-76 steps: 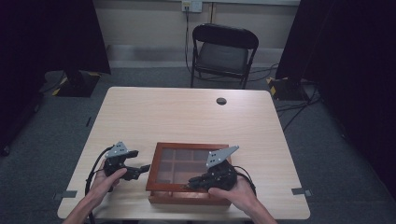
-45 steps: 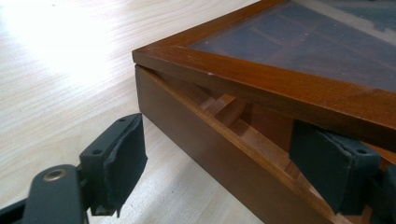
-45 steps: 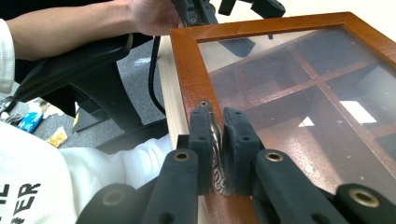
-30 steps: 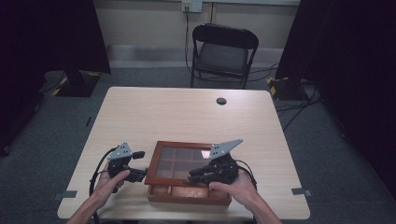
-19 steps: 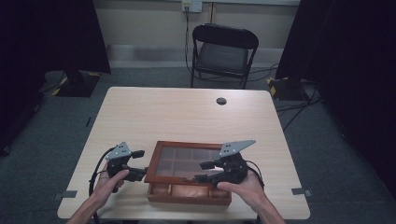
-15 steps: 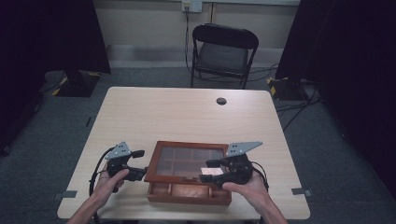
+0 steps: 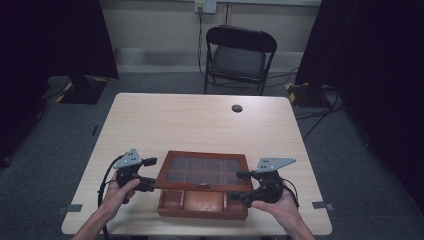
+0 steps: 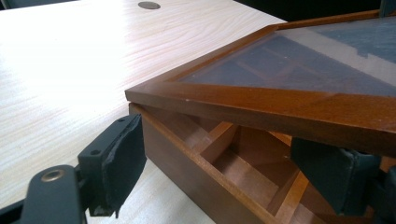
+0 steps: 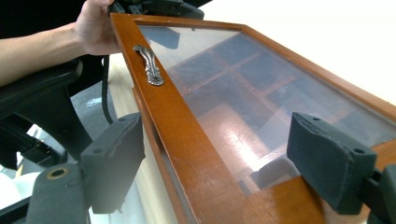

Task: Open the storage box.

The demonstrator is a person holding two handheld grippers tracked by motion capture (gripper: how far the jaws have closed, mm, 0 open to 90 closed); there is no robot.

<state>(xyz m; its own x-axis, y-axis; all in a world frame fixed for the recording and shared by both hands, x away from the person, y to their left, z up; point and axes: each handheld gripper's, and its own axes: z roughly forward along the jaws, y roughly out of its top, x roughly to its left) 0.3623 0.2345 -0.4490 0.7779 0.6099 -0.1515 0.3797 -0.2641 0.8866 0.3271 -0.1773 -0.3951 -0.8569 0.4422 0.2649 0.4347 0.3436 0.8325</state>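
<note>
Our wooden box (image 7: pixel 202 200) sits at the counter's (image 7: pixel 200 120) near edge, its glass lid (image 7: pixel 202 171) partly raised. Our left tool (image 7: pixel 148 174) pinches the lid's left corner. Our right tool (image 7: pixel 237 186), jaws just opening, straddles the right corner, spread.

Glossy brown wooden box (image 7: pixel 202 204) – glass-paned lid (image 7: pixel 202 171) – matt pale table (image 7: pixel 200 120).

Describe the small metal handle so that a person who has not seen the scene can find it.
On the pale wooden table stands a brown wooden box with a half-raised glass lid. The ornate metal handle sits mid-way along the lid's front rail, the only metal piece on the wood.
</note>
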